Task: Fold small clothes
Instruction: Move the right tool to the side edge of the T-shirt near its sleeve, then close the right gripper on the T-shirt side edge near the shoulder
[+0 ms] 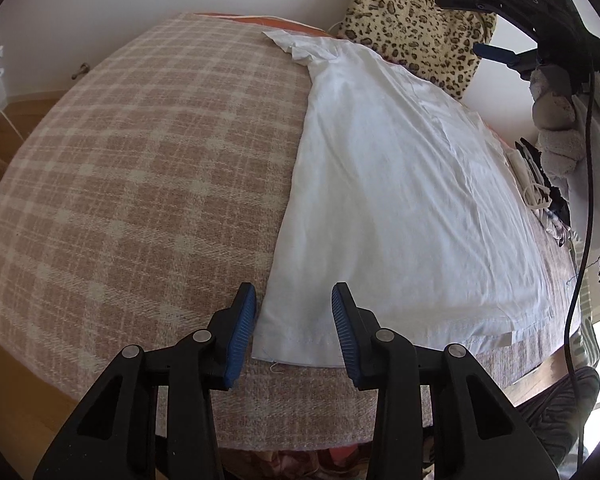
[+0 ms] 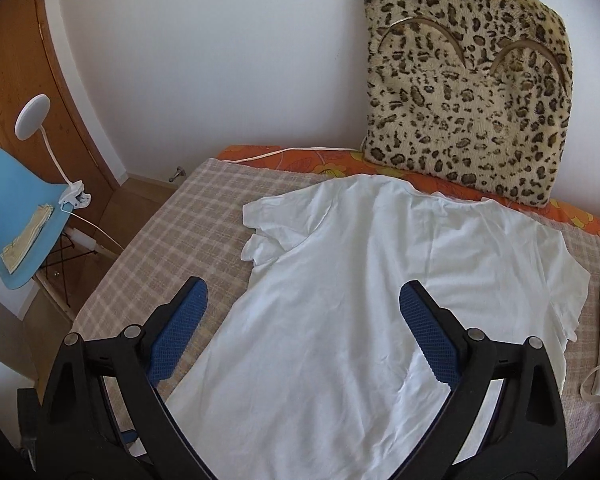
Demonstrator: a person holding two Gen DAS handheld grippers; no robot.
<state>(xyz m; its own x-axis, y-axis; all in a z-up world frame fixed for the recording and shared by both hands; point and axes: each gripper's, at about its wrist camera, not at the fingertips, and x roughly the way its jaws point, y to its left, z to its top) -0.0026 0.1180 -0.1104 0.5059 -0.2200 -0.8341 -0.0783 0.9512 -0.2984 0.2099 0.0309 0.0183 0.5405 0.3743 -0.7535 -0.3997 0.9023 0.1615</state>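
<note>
Lying flat on the plaid bed cover, white T-shirt spreads ahead of both jaws. Left gripper wide, straddling the near hem corner; right gripper wide, above mid-body. Judgement: pinch only the hem edge, lift evenly to avoid dragging.

Black plastic tongs w/ blue ribbed pads, silver pivot screws (both units alike).

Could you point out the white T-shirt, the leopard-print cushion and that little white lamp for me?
white T-shirt (image 2: pixel 352 280), right wrist view, middle of its body.
leopard-print cushion (image 2: pixel 468 100), right wrist view, centre of its furry face.
white lamp (image 2: pixel 31 117), right wrist view, on its round head.
</note>
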